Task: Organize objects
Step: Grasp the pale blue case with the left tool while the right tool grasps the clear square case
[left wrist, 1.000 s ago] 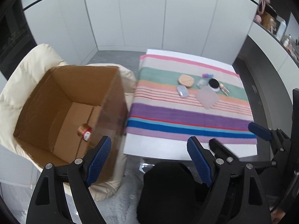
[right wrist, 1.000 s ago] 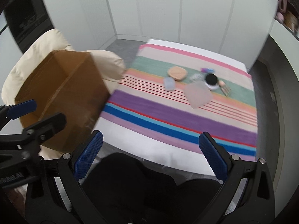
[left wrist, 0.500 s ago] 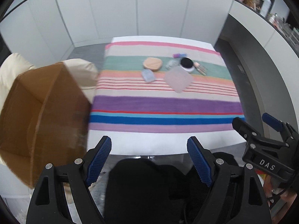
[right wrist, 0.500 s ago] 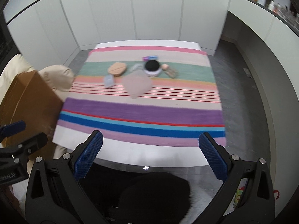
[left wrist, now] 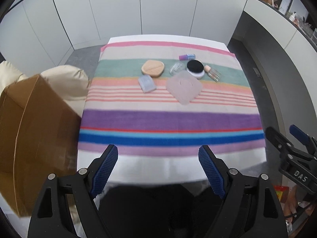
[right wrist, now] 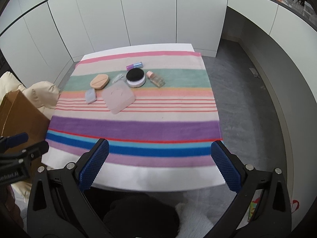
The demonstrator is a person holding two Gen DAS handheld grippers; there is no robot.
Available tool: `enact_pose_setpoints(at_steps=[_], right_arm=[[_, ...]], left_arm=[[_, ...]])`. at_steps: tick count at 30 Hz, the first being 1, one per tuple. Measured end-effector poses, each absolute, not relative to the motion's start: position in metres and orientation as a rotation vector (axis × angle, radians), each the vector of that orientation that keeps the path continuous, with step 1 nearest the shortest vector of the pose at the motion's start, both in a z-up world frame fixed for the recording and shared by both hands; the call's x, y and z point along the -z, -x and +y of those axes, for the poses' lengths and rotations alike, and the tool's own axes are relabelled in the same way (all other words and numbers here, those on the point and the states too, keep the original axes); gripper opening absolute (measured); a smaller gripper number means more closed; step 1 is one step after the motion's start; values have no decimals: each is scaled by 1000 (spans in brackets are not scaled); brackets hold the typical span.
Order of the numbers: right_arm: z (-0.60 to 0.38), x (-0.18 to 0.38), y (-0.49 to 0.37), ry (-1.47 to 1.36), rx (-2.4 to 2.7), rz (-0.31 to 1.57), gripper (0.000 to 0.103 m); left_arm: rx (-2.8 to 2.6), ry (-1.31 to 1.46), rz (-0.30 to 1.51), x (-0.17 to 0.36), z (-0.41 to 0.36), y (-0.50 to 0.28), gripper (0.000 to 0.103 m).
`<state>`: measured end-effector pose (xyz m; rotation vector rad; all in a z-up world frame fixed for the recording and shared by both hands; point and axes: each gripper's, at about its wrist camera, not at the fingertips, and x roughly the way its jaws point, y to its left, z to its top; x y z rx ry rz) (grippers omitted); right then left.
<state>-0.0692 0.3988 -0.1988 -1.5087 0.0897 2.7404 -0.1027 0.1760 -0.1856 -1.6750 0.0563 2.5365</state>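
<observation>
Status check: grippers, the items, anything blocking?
Left gripper and right gripper both open, empty, at the table's near edge. Items clustered far side around the black-lidded jar. Cardboard box left. Path unobstructed.

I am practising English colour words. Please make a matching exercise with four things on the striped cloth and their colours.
Things:
1. round puff
2. jar lid
3. flat square pouch
4. small bottle at the far edge

Colours:
a. purple and blue
b. black
c. tan
d. translucent pale pink

Pairs: 1-c, 2-b, 3-d, 4-a
</observation>
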Motion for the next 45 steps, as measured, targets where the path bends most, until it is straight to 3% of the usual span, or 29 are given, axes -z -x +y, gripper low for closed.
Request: enact_pose_setpoints(at_steps=[7, 14, 22, 26, 32, 35, 38, 41, 43, 45], right_arm=[[412, 234, 112, 1545, -2747, 192, 103], [391, 272, 158, 1571, -2871, 142, 103], [325, 318, 201, 1691, -2997, -76, 103], [299, 335, 214, 1683, -2990, -193, 103], [280, 342, 229, 1634, -2997, -224, 103], [279, 342, 234, 1615, -2998, -231, 92], [285, 344, 235, 1621, -3001, -198, 90], [293, 344, 232, 1607, -2976, -198, 90], [301, 343, 229, 1615, -2962, -172, 90], [310, 342, 226, 1616, -2938, -132, 90]], left_arm=[[-2573, 1647, 166, 226, 182, 159, 86], [-2536, 1751, 41, 279, 167, 215, 86], [-2503, 1860, -204, 309, 139, 248, 85], [-2514, 1866, -223, 317, 134, 263, 85], [-2486, 1883, -214, 330, 137, 286, 86], [-2474, 1896, -242, 337, 137, 298, 86], [-2496, 1871, -176, 339, 147, 307, 89], [-2509, 1818, -29, 340, 162, 312, 79], [-2524, 1773, 63, 338, 170, 312, 45], [-2486, 1743, 104, 336, 177, 308, 37]])
